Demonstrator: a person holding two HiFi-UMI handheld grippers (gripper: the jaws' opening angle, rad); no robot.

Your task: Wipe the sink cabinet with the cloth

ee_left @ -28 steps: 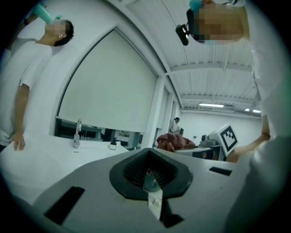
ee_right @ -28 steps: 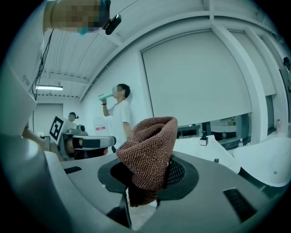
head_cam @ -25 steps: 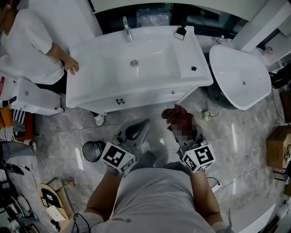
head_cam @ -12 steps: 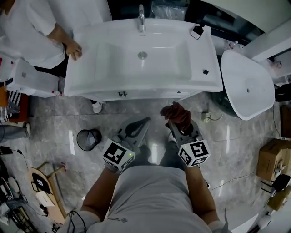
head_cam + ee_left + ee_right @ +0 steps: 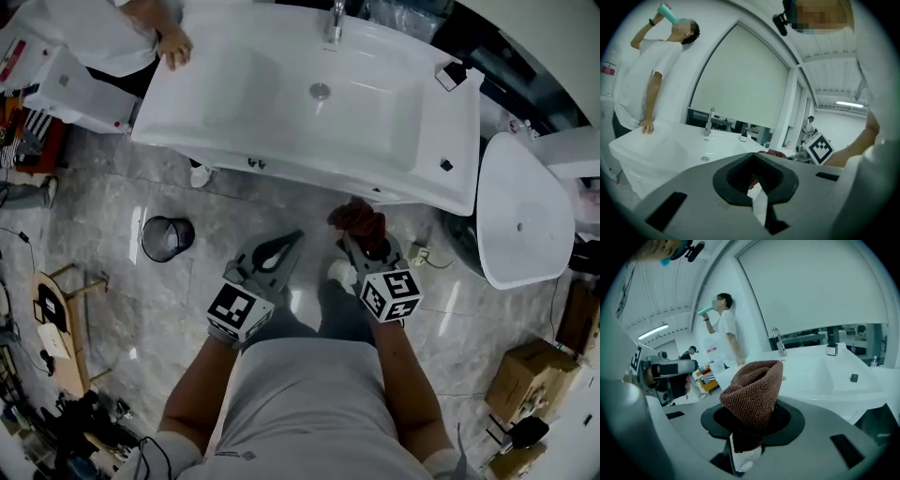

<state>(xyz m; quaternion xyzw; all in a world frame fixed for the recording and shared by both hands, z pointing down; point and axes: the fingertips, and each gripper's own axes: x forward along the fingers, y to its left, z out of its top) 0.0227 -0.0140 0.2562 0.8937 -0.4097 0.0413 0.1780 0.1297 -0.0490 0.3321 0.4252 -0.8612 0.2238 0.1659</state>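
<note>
The white sink cabinet (image 5: 202, 108) runs across the top of the head view, with a basin, a drain and a chrome faucet (image 5: 335, 22). My right gripper (image 5: 359, 232) is shut on a bunched brown cloth (image 5: 356, 217), held just short of the cabinet's front edge (image 5: 375, 190). In the right gripper view the cloth (image 5: 754, 387) stands up out of the shut jaws, with the countertop (image 5: 820, 376) behind it. My left gripper (image 5: 292, 240) hovers over the floor to the left, shut and holding nothing. In the left gripper view the left gripper (image 5: 756, 160) points toward the cabinet (image 5: 661, 150).
A person in white (image 5: 94, 28) stands at the cabinet's left end with a hand (image 5: 174, 45) on the countertop. A black bin (image 5: 167, 237) stands on the marble floor at left. A second white basin (image 5: 525, 216) and cardboard boxes (image 5: 530, 370) are at right. Two small black items (image 5: 452, 75) lie on the countertop.
The view has swung, so the sink cabinet now lies tilted and higher in the picture. Both grippers keep their pose; the cloth is a little nearer the cabinet front.
</note>
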